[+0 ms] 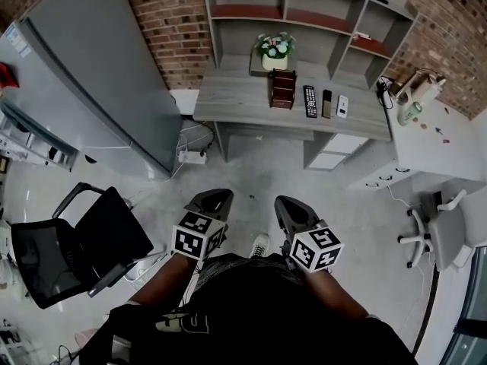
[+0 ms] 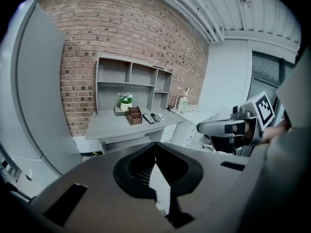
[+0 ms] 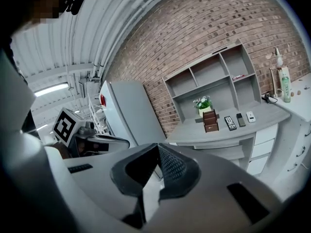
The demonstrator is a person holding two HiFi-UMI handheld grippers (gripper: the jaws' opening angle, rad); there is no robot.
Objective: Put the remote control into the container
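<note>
A brick wall (image 1: 167, 21) backs the grey desk (image 1: 236, 97) across the room. Well short of it, over the floor, the left hand-held gripper (image 1: 218, 196) and right hand-held gripper (image 1: 284, 201) hang side by side, jaws together, nothing between them. On the desk stands the brown container (image 1: 282, 88); the black remote control (image 1: 310, 101) lies just beside it.

Potted flowers (image 1: 275, 49) on grey desk (image 1: 228, 97), brick wall (image 1: 171, 21), black chair (image 1: 114, 230), tall grey cabinet (image 1: 91, 74).
</note>
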